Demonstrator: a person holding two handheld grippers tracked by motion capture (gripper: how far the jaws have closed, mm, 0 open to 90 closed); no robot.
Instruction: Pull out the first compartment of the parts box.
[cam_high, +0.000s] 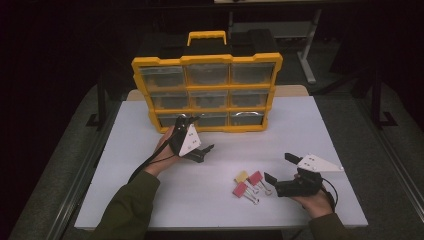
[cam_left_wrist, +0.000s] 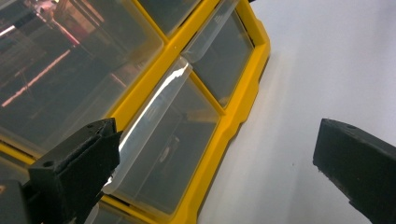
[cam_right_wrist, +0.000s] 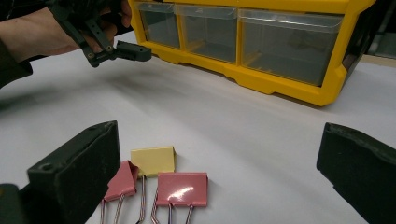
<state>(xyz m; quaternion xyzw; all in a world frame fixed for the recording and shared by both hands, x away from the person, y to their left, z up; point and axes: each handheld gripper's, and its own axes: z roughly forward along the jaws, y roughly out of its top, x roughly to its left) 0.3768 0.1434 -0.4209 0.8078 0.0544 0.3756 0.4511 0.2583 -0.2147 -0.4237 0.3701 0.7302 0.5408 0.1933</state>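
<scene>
Both pairs of fingers stand wide apart and hold nothing. Just ahead of my left gripper (cam_high: 194, 136) I have the yellow organizer (cam_high: 206, 59), upright on the white table (cam_high: 310, 125); one left finger (cam_left_wrist: 77, 170) touches the lip of its bottom-left drawer (cam_left_wrist: 161, 140), which I judge is my way in to pull it out. Near my right gripper (cam_high: 280, 169), just below its fingers, lie three binder clips (cam_right_wrist: 161, 179), two pink and one yellow, grouped within easy reach.
</scene>
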